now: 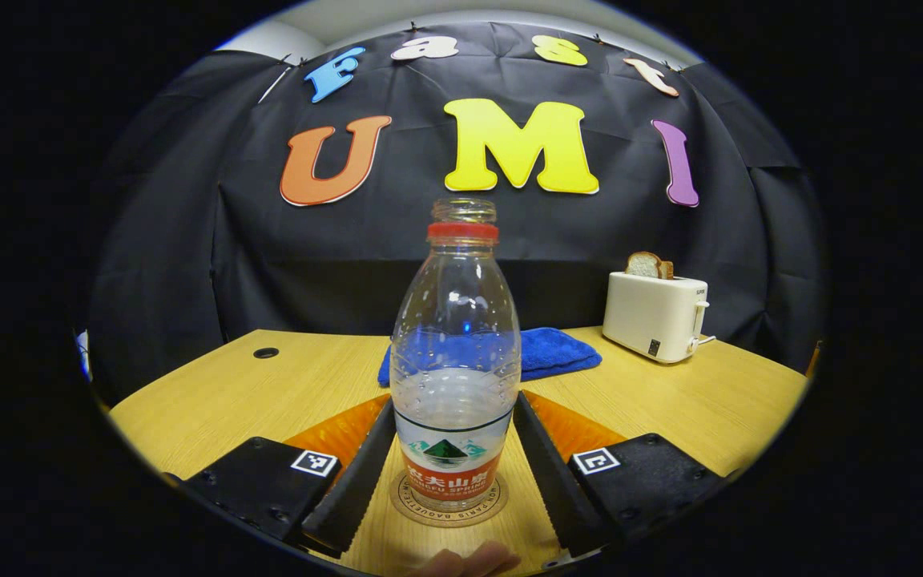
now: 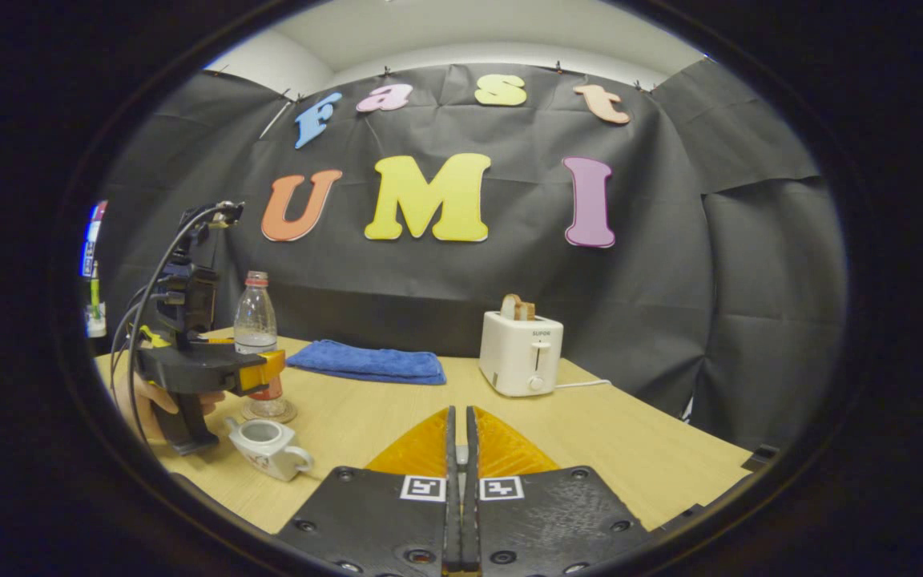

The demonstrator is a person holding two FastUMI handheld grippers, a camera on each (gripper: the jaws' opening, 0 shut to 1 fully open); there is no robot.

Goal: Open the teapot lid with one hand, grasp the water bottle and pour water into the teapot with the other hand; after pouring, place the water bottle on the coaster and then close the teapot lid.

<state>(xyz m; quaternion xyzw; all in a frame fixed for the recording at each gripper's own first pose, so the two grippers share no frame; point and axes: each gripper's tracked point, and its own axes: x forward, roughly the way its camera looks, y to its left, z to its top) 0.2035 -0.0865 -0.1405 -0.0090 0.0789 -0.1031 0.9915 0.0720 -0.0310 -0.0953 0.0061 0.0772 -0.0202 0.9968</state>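
A clear, capless water bottle [image 1: 455, 361] with a red neck ring stands upright on a round coaster [image 1: 429, 513], partly filled. My left gripper [image 1: 455, 401] brackets its lower half, and both fingers lie against its sides. In the right gripper view, the same bottle [image 2: 255, 320] and coaster [image 2: 289, 417] sit at the left, with the left gripper [image 2: 257, 375] and a hand around them. A small white teapot [image 2: 269, 447] stands in front of the coaster, its top open and no lid on it. My right gripper [image 2: 458, 410] is shut over the table, with nothing seen between its fingers.
A white toaster [image 2: 520, 353] with a bread slice stands at the back of the wooden table [image 2: 630, 449]. A folded blue cloth [image 2: 365, 362] lies behind the bottle. A cable hole [image 1: 266, 353] is at the far left. Cables trail from the left gripper.
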